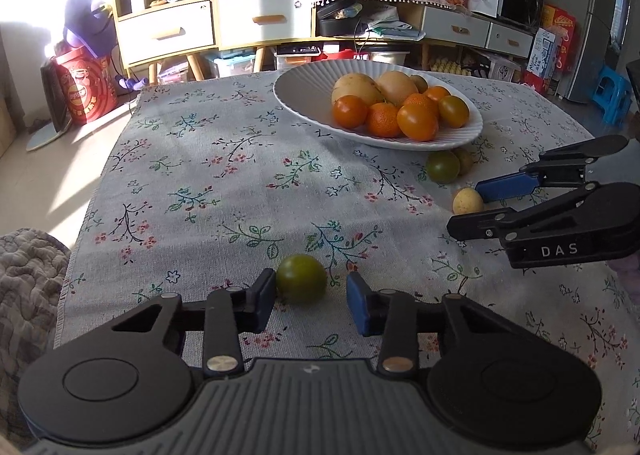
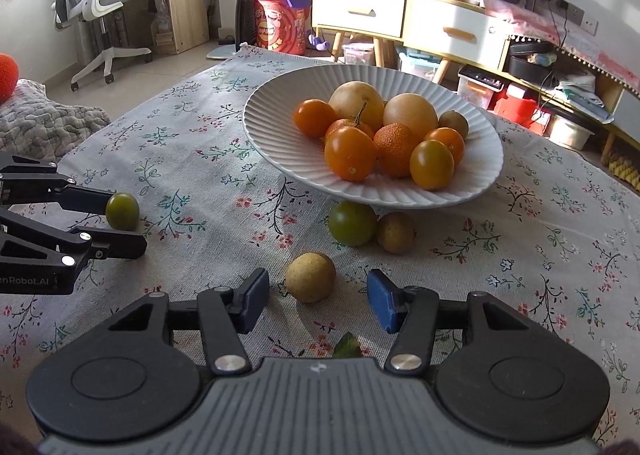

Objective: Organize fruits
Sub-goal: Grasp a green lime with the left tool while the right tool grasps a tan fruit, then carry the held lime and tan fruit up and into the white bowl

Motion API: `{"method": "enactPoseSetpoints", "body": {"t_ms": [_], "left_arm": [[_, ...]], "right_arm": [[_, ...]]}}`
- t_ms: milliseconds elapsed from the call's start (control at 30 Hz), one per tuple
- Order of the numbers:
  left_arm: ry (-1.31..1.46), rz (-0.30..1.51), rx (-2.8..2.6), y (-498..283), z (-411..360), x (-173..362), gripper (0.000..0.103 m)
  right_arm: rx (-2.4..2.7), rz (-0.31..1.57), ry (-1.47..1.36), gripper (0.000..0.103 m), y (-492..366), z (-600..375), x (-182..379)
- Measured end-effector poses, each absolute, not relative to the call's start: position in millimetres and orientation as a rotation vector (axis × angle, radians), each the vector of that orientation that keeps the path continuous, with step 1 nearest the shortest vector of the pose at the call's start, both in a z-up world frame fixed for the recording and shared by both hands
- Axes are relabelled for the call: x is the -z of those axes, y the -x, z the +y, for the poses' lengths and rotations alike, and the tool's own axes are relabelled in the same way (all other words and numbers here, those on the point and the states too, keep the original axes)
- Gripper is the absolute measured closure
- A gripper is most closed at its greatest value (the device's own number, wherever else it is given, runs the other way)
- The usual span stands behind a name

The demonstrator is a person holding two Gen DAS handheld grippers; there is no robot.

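A white ribbed plate [image 1: 304,103] [image 2: 280,151] holds several orange, yellow and green fruits. My left gripper [image 1: 311,297] is open around a small green fruit [image 1: 301,283] [image 2: 122,211] on the floral cloth; the left pad touches it. My right gripper [image 2: 318,297] is open with a small yellow fruit [image 2: 310,282] [image 1: 467,201] between its pads, not touching. In the left wrist view the right gripper [image 1: 466,209] shows at right. Another green fruit [image 2: 352,223] [image 1: 442,167] and a brownish fruit [image 2: 396,233] lie by the plate's near rim.
The floral tablecloth [image 1: 224,175] covers the table. A grey quilted cushion [image 1: 28,267] sits at the table's left edge. A green leaf [image 2: 347,347] lies under the right gripper. Cabinets, a fan and an office chair stand beyond the table.
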State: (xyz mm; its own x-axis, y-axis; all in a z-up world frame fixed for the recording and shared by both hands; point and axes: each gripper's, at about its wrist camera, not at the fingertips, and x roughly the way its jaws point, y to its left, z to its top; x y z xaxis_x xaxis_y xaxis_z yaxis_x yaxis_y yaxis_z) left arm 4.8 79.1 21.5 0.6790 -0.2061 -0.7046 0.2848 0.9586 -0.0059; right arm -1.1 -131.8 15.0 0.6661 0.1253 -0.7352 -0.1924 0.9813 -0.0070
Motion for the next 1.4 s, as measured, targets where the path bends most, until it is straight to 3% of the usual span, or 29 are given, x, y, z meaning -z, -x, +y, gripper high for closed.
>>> {"method": "enactPoseSetpoints", "body": {"t_ms": [167, 333, 1400], "left_arm": [[-0.104, 0.778, 0.277, -5.6, 78.8, -22.0, 0.085], [-0.099, 0.777, 0.275, -6.1, 79.1, -22.2, 0.086], [-0.063, 0.754, 0.268, -7.7, 80.9, -31.0, 0.087]], "right_arm": [[-0.19, 0.821, 0.087, 0.068, 0.8, -130.8, -17.0], [-0.184, 0.821, 0.081, 0.079, 0.5, -130.5, -18.6], [-0.201, 0.791, 0.059, 0.079, -2.3, -135.5, -32.5]]}}
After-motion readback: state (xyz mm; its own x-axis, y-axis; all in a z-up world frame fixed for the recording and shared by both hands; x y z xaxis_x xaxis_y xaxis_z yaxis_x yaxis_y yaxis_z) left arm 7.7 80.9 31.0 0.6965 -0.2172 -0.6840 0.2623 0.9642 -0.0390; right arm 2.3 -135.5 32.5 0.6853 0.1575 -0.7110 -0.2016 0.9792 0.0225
